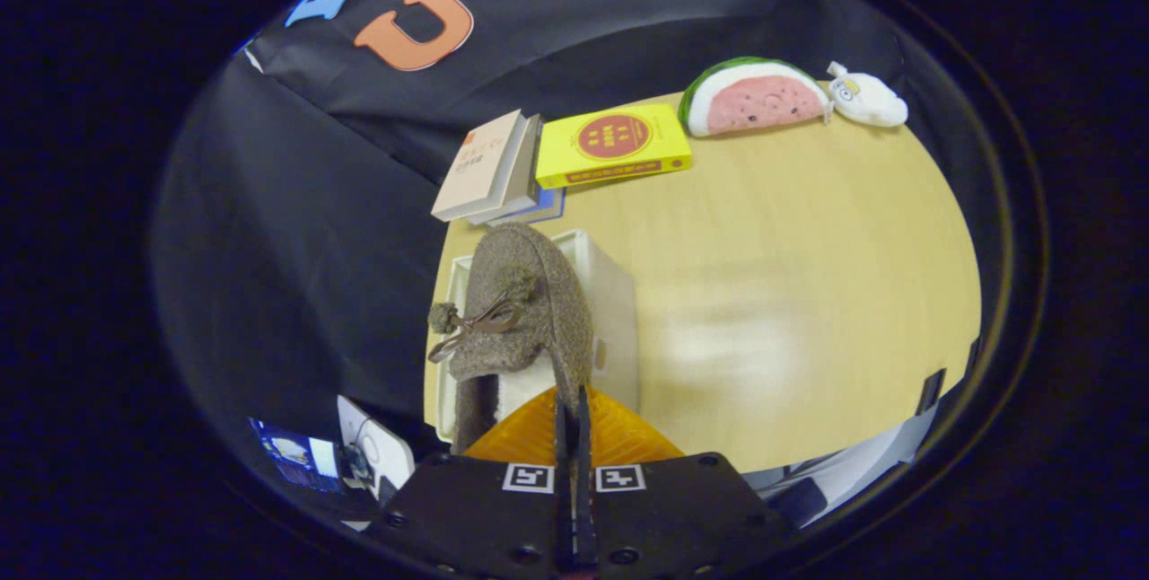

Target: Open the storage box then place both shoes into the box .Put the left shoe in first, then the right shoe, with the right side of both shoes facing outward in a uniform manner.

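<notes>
A grey-brown felt shoe (pixel 530 311) with a small brown bow and pompoms hangs from my gripper (pixel 572 400). The two orange fingers (pixel 619 436) are pressed together on the shoe's collar edge, so the gripper is shut on it. The shoe is held above the white storage box (pixel 615 311), which stands on the wooden table (pixel 790 275) just beyond the fingers. The shoe hides most of the box's inside, so I cannot tell what lies in it. The box's lid state is unclear from here.
Beyond the box lie stacked books (pixel 489 171) and a yellow book (pixel 612 146). A watermelon plush (pixel 754 97) and a white plush toy (pixel 869 100) sit at the table's far edge. Black cloth hangs left of the table.
</notes>
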Motion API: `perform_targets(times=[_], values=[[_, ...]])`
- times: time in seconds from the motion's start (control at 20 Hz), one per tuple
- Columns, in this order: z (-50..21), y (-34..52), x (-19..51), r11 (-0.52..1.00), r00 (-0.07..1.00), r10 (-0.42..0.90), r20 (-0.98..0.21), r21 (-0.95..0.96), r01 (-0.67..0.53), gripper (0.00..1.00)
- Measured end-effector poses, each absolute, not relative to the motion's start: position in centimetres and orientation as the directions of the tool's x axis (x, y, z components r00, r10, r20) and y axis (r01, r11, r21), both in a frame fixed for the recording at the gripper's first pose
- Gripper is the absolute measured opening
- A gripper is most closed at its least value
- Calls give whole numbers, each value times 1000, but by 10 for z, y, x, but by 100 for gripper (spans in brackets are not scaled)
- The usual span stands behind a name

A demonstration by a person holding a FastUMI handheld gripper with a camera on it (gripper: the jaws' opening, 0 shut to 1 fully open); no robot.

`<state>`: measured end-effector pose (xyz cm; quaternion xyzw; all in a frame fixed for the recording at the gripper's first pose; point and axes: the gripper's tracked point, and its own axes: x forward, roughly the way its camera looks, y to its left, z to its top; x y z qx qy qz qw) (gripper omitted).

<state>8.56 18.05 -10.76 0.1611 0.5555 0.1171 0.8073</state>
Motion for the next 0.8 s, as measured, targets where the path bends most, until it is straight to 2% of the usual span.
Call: perform_targets(times=[0.35,0.8], values=[[-173,210,108,942,452,243,-859,319,100,2],[-184,206,101,967,658,82,-748,219,128,2]])
